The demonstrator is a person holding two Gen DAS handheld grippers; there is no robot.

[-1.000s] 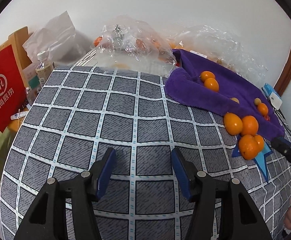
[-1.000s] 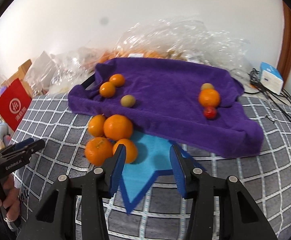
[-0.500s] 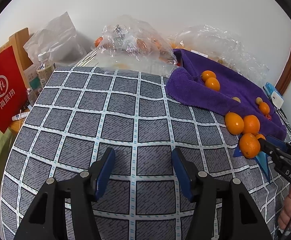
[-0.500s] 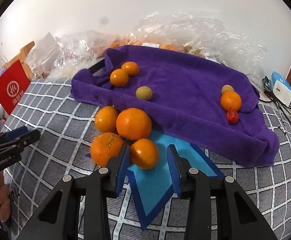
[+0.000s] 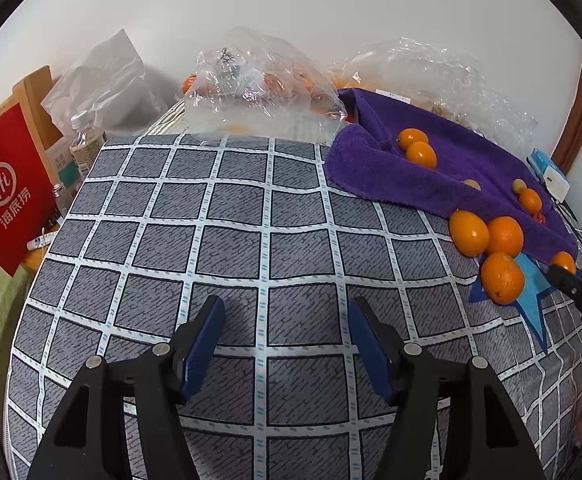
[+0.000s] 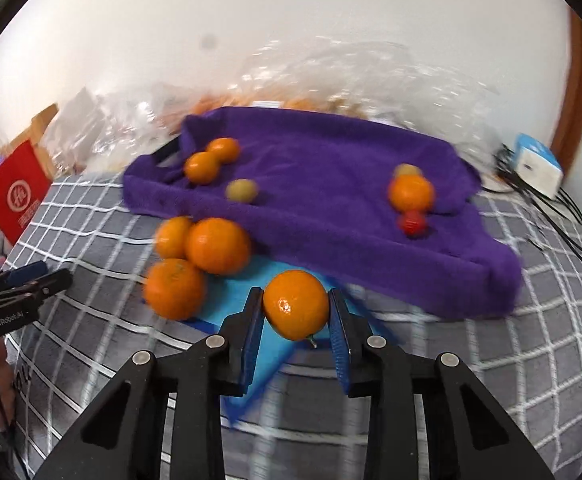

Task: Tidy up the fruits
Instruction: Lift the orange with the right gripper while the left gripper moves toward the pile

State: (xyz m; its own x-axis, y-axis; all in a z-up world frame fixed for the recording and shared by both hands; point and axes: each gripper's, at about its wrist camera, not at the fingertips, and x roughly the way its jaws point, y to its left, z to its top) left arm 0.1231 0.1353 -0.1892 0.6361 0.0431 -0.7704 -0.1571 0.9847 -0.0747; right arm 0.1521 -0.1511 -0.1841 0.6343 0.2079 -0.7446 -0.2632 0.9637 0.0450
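Standing at the far left of the left wrist view, a red paper bag [image 5: 5, 184] with white lettering leans beside a clear bottle [image 5: 85, 140], and crumpled plastic bags [image 5: 259, 92] line the wall behind. The grey checked cloth [image 5: 231, 248] spreads across the bench, and over it hangs the left claw [image 5: 287, 340]; its jaws are opening, with only bare cloth showing between its blue pads [image 5: 205, 344]. Further right lies a purple towel [image 5: 443, 160] carrying two small oranges [image 5: 421, 154] near its back corner. Just off the towel's front edge three larger oranges [image 5: 503, 278] sit close together, partly on a blue star-shaped patch [image 5: 531, 284]. In the right wrist view, blurred by motion, the same trio [image 6: 175, 288] lies left of centre, touching one another, with a yellowish-green fruit [image 6: 242, 191] on the towel behind them. At centre the right claw [image 6: 295, 320] has an orange [image 6: 295, 305] between its pads; the jaws are closing on it, each pad pressing a side of the fruit, which sits above the blue patch, apart from the trio. On the right part of the towel sit another orange [image 6: 411, 193], a small red fruit [image 6: 412, 223] just in front of it, and a pale fruit [image 6: 407, 169] behind. At the far right a blue and white box [image 6: 539, 166] rests among black cables [image 6: 575, 224].
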